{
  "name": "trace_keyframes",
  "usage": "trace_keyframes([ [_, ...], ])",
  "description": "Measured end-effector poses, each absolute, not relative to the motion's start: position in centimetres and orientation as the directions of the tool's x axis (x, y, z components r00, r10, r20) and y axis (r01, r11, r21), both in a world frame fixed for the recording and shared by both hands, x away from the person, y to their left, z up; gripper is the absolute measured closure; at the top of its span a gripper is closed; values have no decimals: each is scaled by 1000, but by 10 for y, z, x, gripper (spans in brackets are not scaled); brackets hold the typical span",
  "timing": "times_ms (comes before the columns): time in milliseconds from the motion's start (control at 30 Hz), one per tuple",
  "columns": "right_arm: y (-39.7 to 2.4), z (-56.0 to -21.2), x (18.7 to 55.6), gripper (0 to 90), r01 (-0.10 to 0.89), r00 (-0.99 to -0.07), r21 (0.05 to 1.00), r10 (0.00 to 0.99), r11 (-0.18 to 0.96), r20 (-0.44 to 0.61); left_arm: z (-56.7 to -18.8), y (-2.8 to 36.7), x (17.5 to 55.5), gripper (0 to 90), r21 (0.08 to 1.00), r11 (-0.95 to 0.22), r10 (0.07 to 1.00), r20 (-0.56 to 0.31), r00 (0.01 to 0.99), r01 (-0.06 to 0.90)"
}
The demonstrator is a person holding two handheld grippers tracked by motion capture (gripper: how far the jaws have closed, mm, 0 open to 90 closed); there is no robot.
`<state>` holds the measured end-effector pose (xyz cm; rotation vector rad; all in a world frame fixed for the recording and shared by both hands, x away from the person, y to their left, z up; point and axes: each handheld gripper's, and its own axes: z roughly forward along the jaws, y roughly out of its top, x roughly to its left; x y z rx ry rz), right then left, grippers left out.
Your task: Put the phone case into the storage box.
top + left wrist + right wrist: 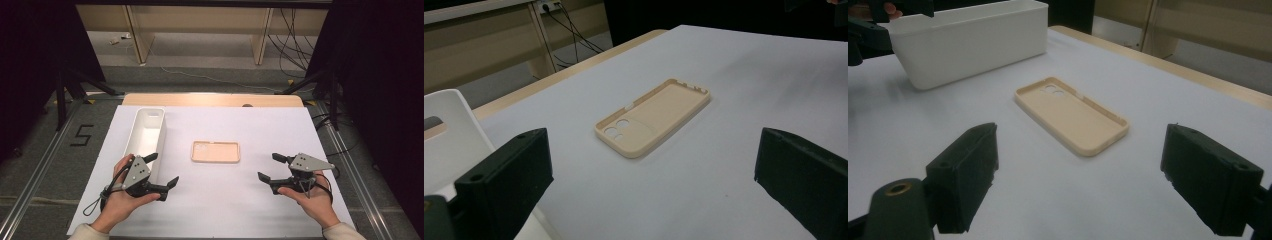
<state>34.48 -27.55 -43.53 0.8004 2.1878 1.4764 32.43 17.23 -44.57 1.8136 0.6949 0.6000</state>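
A beige phone case (216, 151) lies flat, hollow side up, in the middle of the white table sheet (280, 130). Its camera cut-outs face the left end. My left gripper (163, 168) rests near the front left, open and empty, pointing toward the phone case (654, 117). At the front right, my right gripper (268, 166) is also open with nothing between its jaws, and it faces the case (1073, 117) from the other side. Both sit a short way off from the case. In the two gripper views the left gripper (654, 165) and right gripper (1083, 170) frame bare sheet.
A long white bin (159, 140) stands lengthwise at the left of the sheet, just beyond my left hand; the bin (978, 45) looks empty. A wooden table edge (210, 100) runs along the far side. Cables and black stand legs are on the floor beyond.
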Motion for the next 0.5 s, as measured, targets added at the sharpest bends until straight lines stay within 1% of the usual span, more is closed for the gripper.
trace_keyframes([
  [333,-273,-434,345,178,238,-768,927,641,290,-3,-445,174,322,13,947,-273,707,77,703,171],
  [367,-273,-434,346,198,238,-769,926,639,293,-5,-445,174,322,13,947,-273,707,77,703,171],
  [433,-273,-432,347,279,233,-770,926,637,298,-11,-445,173,322,13,945,-279,704,81,706,170],
  [467,-272,-431,349,337,228,-774,926,633,302,-16,-445,173,323,13,944,-282,704,82,706,171],
  [500,-271,-430,351,419,224,-778,923,628,312,-23,-445,173,323,13,944,-280,704,81,705,172],
])
